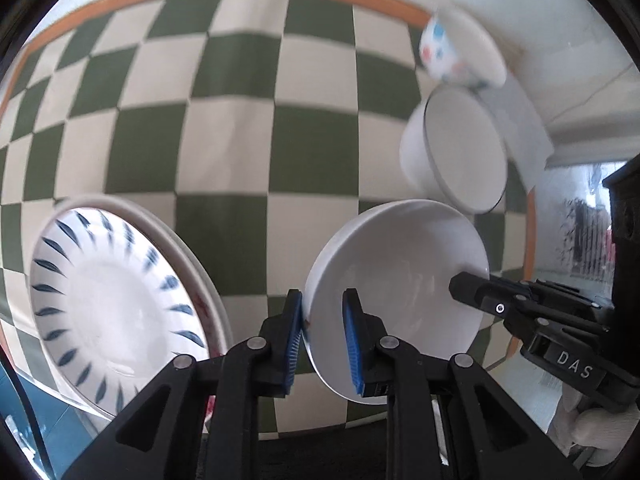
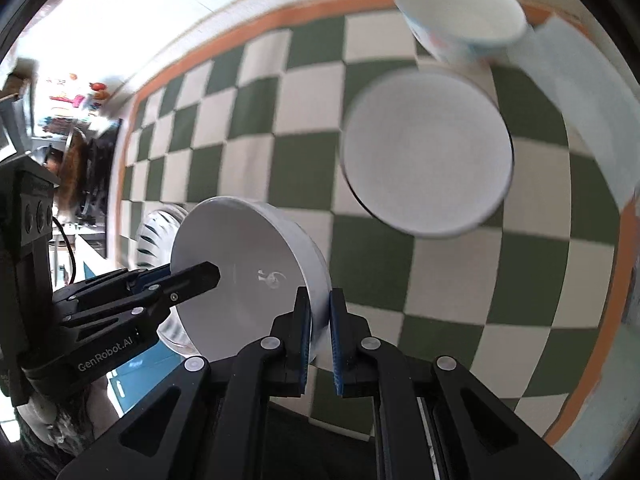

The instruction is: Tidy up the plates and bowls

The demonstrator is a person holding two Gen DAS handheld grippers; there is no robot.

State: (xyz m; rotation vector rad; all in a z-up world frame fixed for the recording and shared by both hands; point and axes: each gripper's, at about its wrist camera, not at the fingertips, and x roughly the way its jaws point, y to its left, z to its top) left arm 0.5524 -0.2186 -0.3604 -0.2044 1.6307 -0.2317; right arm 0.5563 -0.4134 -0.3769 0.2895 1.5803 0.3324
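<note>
In the left wrist view, the left gripper (image 1: pixel 322 340) is pinching the rim of a plain white bowl (image 1: pixel 400 280) at 6 o'clock, while the right gripper (image 1: pixel 460 284) is clamping its far rim at 3 o'clock. In the right wrist view, the right gripper is squeezing the bowl's near wall at 6 o'clock, above the checkered tablecloth (image 2: pixel 400 300).
</note>
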